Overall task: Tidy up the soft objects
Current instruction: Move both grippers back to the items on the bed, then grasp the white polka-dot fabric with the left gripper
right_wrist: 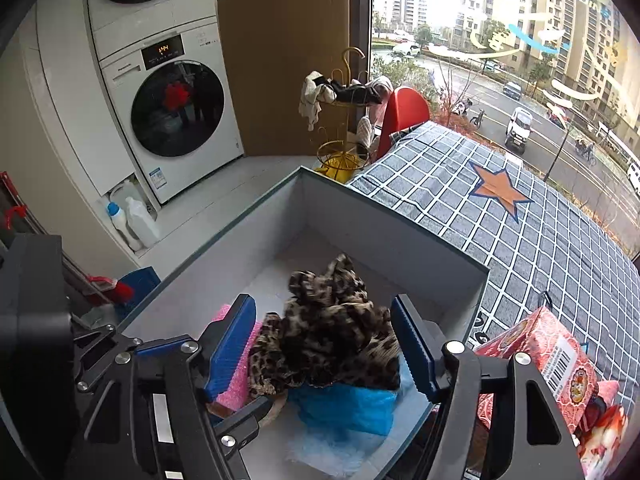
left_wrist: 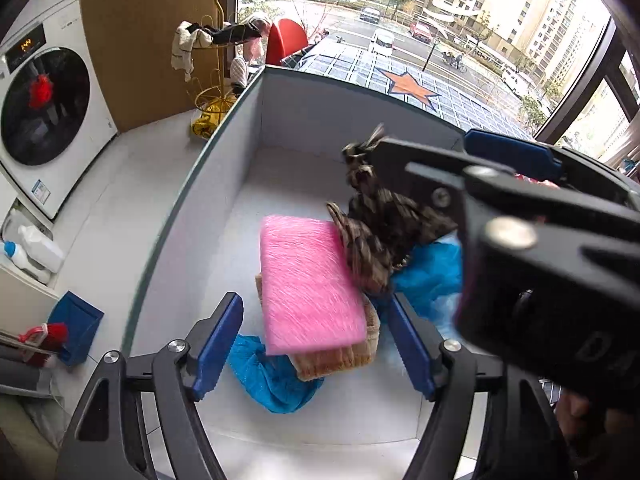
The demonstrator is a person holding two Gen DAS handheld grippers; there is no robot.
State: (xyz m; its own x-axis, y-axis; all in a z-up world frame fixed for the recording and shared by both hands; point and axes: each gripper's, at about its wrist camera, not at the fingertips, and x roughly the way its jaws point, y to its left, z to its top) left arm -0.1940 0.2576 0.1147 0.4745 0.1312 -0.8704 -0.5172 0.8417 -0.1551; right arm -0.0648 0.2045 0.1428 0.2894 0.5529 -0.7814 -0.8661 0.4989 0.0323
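Daylight from the big window (right_wrist: 500,40) falls on a checked quilt (right_wrist: 540,240) with an orange star, stretched flat beside and beyond a grey box (left_wrist: 224,184); the washing machine (right_wrist: 176,108), a brown cardboard sheet (right_wrist: 280,64) and a gold wire rack (right_wrist: 344,136) draped with rags stand well apart across the pale floor. The box's straight, smooth walls rise on all sides, its far half lies bare, and its near half is crowded. Crinkled blue plastic sheeting (left_wrist: 272,376) spreads along the bottom there, a ribbed tan knit piece (left_wrist: 340,356) lies on it, and a fuzzy pink rectangular pad (left_wrist: 308,284) lies tilted on the knit. The leopard-print cloth (right_wrist: 332,332), limp and bunched, sits on the blue sheeting and overlaps the pad's edge. The right gripper (right_wrist: 332,350) hangs over it with jaws apart, its ridged blue pads flanking the cloth without pressing it. The left gripper (left_wrist: 316,346) straddles the pad, jaws wide, gripping nothing. A red patterned carton (right_wrist: 548,360) lies just outside the box wall on the quilt.
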